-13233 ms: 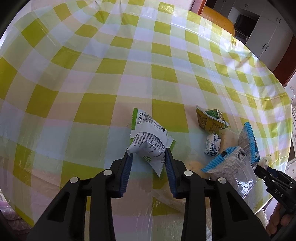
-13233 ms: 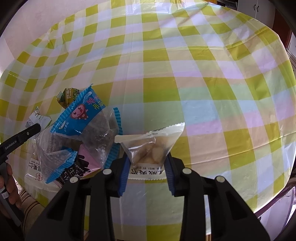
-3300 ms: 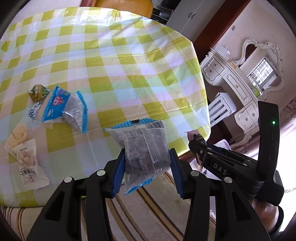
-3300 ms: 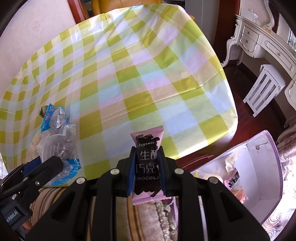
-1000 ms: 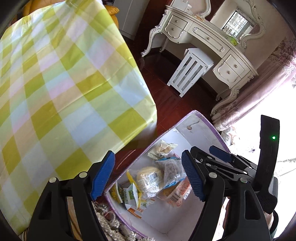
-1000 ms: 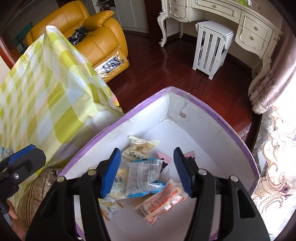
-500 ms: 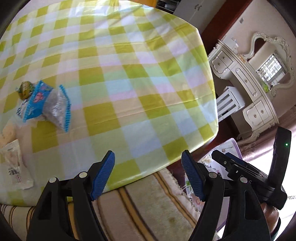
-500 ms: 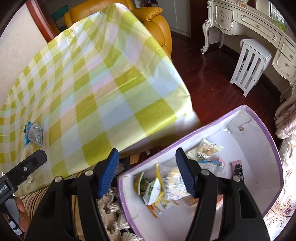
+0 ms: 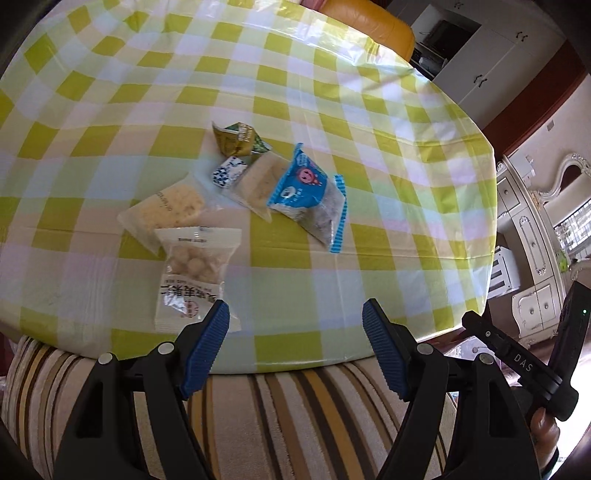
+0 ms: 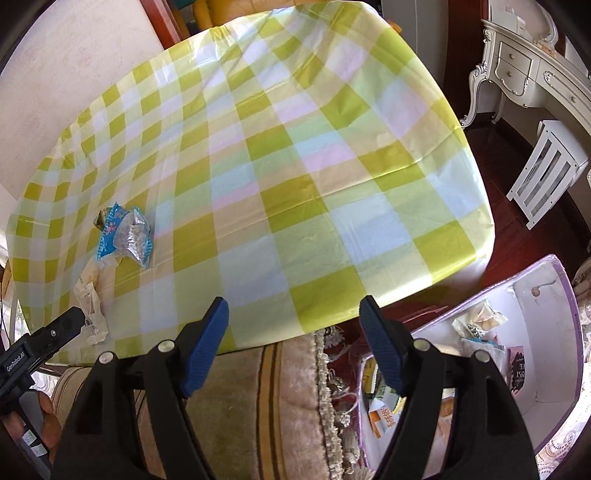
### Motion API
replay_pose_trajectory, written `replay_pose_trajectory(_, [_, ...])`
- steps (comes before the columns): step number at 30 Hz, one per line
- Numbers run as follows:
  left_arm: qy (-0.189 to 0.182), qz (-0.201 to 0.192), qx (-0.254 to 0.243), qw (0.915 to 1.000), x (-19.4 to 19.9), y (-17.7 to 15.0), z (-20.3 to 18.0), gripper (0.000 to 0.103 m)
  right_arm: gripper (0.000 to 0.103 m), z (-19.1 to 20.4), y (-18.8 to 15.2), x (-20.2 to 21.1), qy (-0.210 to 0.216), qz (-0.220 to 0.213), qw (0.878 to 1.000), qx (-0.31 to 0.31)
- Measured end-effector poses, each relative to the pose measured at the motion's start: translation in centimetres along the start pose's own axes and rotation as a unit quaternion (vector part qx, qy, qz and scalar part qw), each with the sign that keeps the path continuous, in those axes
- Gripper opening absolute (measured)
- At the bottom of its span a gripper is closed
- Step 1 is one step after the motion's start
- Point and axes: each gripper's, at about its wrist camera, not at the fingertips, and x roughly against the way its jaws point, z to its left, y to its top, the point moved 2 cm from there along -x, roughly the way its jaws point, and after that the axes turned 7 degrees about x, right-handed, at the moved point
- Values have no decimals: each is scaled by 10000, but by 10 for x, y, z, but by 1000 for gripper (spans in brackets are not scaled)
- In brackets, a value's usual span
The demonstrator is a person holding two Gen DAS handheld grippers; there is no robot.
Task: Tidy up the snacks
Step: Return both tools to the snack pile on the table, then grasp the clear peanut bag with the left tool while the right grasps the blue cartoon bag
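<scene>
Several snack packets lie in a group on the yellow-checked table (image 9: pixel 332 155). A clear bag of round balls (image 9: pixel 194 271) lies nearest, just ahead of my open, empty left gripper (image 9: pixel 295 347). Behind it are a pale cracker bag (image 9: pixel 168 210), a blue packet (image 9: pixel 308 190), a small blue-white packet (image 9: pixel 229 172) and a green-gold packet (image 9: pixel 238 142). My right gripper (image 10: pixel 293 343) is open and empty over the table's near edge. The purple-rimmed white box (image 10: pixel 543 373) holding packets stands on the floor at lower right. The blue packet (image 10: pixel 127 232) also shows at the left.
A striped cushion (image 9: pixel 288 417) lies below the table's near edge. A white dresser (image 10: pixel 535 74) and white stool (image 10: pixel 546 177) stand to the right on dark red floor. An orange sofa (image 9: pixel 365 22) is behind the table.
Both grippers have swung from the box back toward the table. The left one now faces the snack group close up. The blue-edged bag and chocolate packet held earlier are gone from the jaws.
</scene>
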Motion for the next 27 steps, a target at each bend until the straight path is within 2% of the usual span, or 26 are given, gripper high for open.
replay_pose_trajectory(5, [306,-173,251,9991,11,7,33,76,76,22,4,-4,88,-2,9997,209])
replay_pose_trajectory(10, [575,-132,415,9974,7,16,55,76,76,43,10,-10,181,18,9991,389])
replay_pose_trajectory(18, [829,123,169,9963,-13,26,54,81,77,81,22,-23,12,89,9951,990])
replay_pose_trajectory(27, [1066,318,-219,9936,-34,31,46,78,77,107,30,-40,-68,194,9911,1317])
